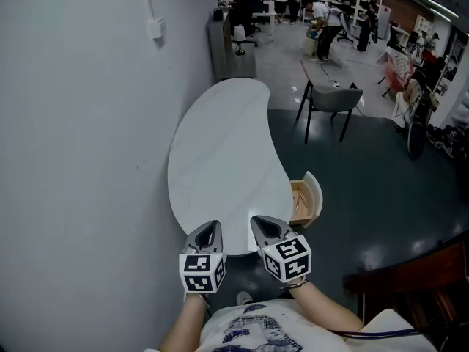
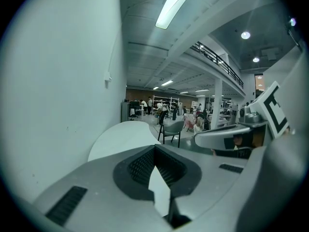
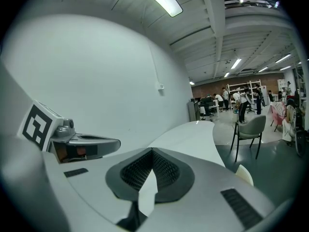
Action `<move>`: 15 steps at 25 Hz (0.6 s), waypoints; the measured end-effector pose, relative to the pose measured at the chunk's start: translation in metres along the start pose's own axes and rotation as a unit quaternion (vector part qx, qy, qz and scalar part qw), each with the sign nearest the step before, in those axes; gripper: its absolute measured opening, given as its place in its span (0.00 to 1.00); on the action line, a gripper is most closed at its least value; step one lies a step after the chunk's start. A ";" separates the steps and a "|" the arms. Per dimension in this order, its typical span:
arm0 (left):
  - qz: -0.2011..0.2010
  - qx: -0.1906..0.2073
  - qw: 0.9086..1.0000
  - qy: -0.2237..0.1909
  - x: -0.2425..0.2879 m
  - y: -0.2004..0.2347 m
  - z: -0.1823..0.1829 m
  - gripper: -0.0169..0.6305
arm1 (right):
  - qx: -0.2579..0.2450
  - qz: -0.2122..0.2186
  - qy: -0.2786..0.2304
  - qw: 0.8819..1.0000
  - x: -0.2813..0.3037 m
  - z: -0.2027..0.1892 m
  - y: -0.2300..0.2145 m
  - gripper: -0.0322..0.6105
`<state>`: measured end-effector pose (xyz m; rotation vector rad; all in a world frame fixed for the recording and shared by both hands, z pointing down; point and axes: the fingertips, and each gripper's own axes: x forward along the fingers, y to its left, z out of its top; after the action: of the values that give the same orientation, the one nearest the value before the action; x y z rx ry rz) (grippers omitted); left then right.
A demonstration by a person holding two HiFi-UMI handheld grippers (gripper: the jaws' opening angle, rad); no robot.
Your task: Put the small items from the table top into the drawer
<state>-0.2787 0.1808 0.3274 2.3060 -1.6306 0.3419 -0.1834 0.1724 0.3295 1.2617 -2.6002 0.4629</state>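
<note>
**A:** What did the fig. show at that moment?

**B:** A person stood at the near end of a white kidney-shaped table (image 1: 220, 145), w/ a gripper in each hand. The L gripper (image 1: 211, 229) and R gripper (image 1: 262, 226) hung side by side over the table's near edge. Both pointed to approx. 12 o'clock.

**A:** And the jaws?

**B:** Both pairs were closed tip to tip, w/ nothing between them. Only pale table top showed through the slit behind the tips.

**A:** Where was the drawer?

**B:** The drawer (image 1: 302, 200) stood open at the table's right flank, approx. 2 o'clock from the R gripper. Its curved pale front faced away from the table. The inside looked wood-coloured, but its contents couldn't be made out.

**A:** What about the surroundings?

**B:** A plain wall (image 1: 73, 123) ran along the table's left side, at 9 o'clock. A grey chair (image 1: 326, 101) stood at approx. 1 o'clock on the dark floor (image 1: 366, 182), near the table's far end. People (image 1: 322, 17) stood well beyond it.
</note>
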 end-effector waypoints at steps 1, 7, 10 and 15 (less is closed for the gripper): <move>-0.001 0.000 1.000 0.000 0.000 -0.001 0.000 0.06 | 0.000 0.000 0.000 1.000 -0.001 0.000 0.000 0.08; -0.006 0.001 1.000 0.002 0.003 -0.004 0.000 0.06 | 0.004 -0.003 0.001 1.000 -0.002 0.001 -0.003 0.08; -0.006 0.001 1.000 0.003 0.003 -0.004 -0.001 0.06 | 0.005 -0.004 0.002 1.000 -0.002 -0.001 -0.004 0.08; -0.008 -0.001 1.000 0.002 0.003 -0.005 -0.002 0.06 | 0.005 -0.002 0.004 1.000 -0.002 -0.003 -0.003 0.08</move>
<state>-0.2730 0.1808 0.3294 2.3145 -1.6096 0.3403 -0.1792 0.1733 0.3321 1.2649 -2.5923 0.4783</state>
